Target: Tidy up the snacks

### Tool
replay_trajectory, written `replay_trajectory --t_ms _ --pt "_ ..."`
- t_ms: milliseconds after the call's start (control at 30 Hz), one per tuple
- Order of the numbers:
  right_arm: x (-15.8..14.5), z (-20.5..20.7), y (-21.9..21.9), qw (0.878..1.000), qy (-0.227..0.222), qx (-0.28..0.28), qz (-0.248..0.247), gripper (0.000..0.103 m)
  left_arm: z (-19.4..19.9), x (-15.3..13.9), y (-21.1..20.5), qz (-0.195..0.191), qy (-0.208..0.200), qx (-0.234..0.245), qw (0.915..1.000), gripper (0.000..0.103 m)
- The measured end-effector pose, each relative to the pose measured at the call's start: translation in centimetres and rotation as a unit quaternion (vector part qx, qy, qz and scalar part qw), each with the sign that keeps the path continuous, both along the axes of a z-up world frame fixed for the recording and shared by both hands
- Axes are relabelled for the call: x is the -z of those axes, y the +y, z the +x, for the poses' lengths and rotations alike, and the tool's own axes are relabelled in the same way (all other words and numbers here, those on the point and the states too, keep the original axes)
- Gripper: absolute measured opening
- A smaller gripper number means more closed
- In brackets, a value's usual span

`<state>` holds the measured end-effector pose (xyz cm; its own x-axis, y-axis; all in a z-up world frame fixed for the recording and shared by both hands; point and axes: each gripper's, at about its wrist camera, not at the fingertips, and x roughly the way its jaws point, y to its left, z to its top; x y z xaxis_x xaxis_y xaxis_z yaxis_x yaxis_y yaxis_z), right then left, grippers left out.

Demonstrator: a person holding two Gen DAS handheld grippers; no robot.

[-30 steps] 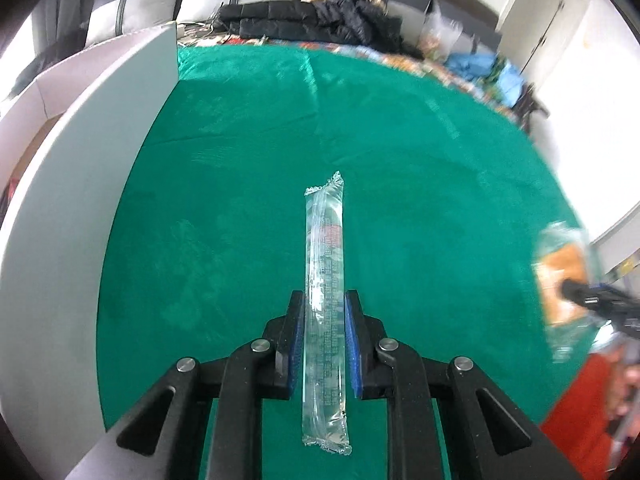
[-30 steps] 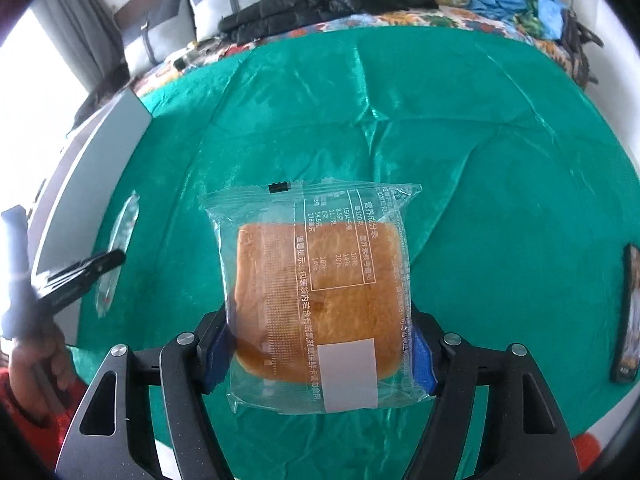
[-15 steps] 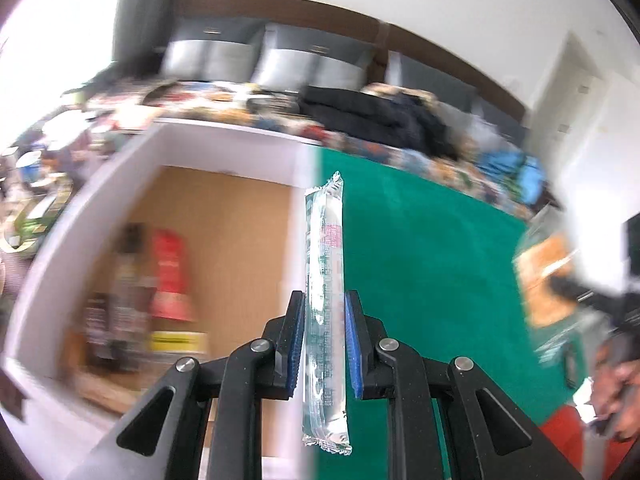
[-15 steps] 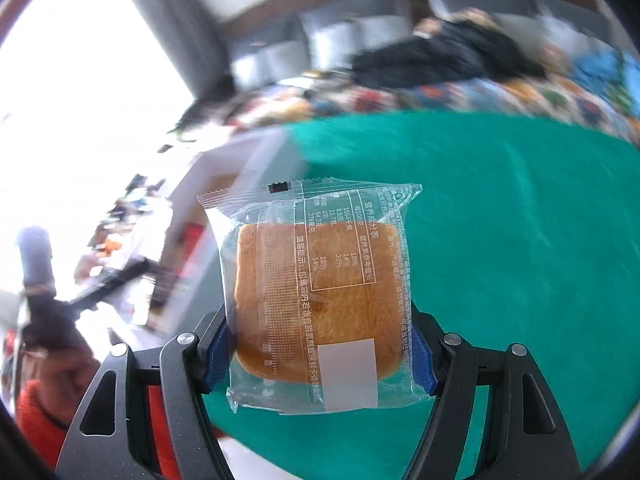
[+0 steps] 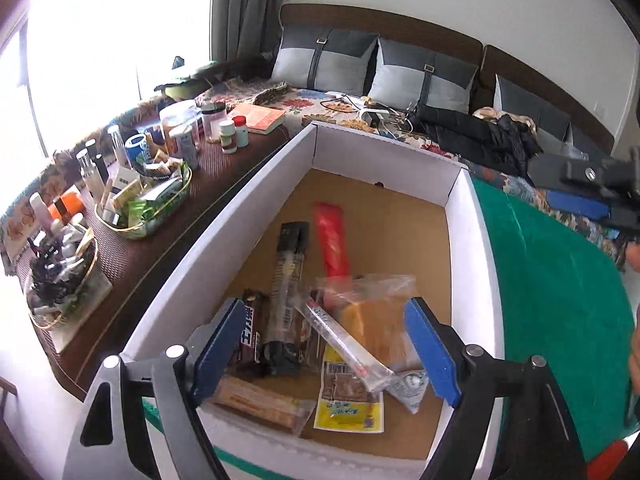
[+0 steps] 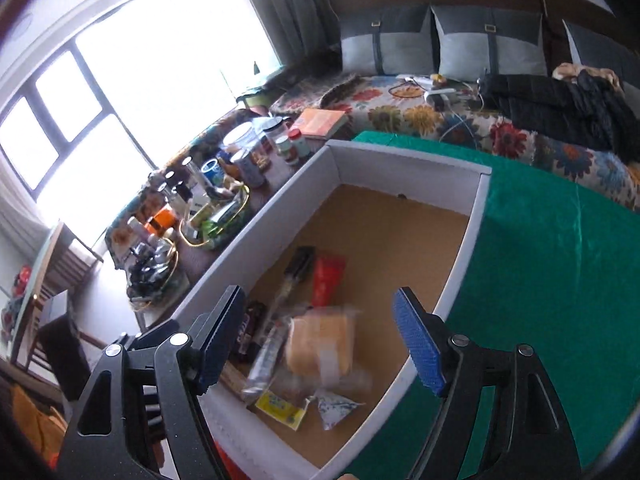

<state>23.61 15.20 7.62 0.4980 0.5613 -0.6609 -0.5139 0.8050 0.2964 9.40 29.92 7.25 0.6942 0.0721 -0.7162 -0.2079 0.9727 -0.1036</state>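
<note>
A white cardboard box (image 5: 384,156) with a brown floor stands at the left edge of the green table (image 5: 560,300). Several snacks lie in it. The clear stick pack (image 5: 344,340) lies across the bagged cake (image 5: 376,320), which also shows blurred in the right wrist view (image 6: 320,340). A red pack (image 5: 332,240) and a dark long pack (image 5: 286,280) lie behind. My left gripper (image 5: 324,356) is open and empty above the box. My right gripper (image 6: 320,344) is open and empty above the box (image 6: 408,164) too.
A dark side table (image 5: 160,208) left of the box holds trays of bottles, jars and a book. A sofa with grey cushions (image 5: 424,72) and a black jacket (image 5: 476,140) stands behind. The right gripper's finger (image 5: 580,184) shows at the right edge.
Both grippers swung left from the green table to over the box and opened. The stick pack and the bagged cake left the jaws and now lie in the box.
</note>
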Motion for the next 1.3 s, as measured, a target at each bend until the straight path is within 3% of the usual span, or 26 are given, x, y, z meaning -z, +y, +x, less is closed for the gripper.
replay_trajectory --t_ms 100,167,300,367,600,867,1000,1167,1300 --pt "0.1 -0.9 -0.5 1.0 -0.007 0.002 -0.008 0.081 -0.5 -0.3 -0.7 0.03 -0.011 -0.004 0.9995 0.097" --pt "0.0 -1.5 -1.0 1.0 -0.011 0.0 -0.014 0.081 -1.2 -0.9 -1.3 0.041 -0.026 -0.012 0.9987 0.1" --pt "0.6 -3.0 -1.6 0.998 -0.027 -0.004 -0.057 0.081 -2.1 -1.8 -1.1 0.004 -0.043 -0.035 0.9985 0.103" --pt "0.9 -3.6 -1.7 0.997 -0.032 -0.006 -0.076 0.081 -2.5 -2.1 -0.9 0.008 -0.055 -0.064 0.9964 0.103" --pt "1.1 -4.8 -1.4 0.994 -0.024 -0.01 -0.107 0.081 -2.3 -2.1 -1.1 0.076 -0.022 -0.078 0.9938 0.103" --pt "1.3 -5.9 0.0 0.991 -0.026 -0.022 -0.126 0.081 -2.5 -1.9 -0.5 0.062 -0.01 -0.074 0.9953 0.103" --pt "1.5 -6.0 0.2 0.992 -0.023 -0.016 -0.121 0.081 -2.6 -2.1 -0.6 0.076 -0.012 -0.074 0.9943 0.103" --pt "1.9 -6.0 0.7 0.991 -0.017 -0.014 -0.129 0.081 -2.3 -1.7 -0.5 0.092 0.016 -0.087 0.9918 0.103" --pt "1.7 -6.2 1.2 0.991 -0.02 -0.016 -0.132 0.081 -2.4 -1.7 0.2 0.07 0.019 -0.088 0.9935 0.103"
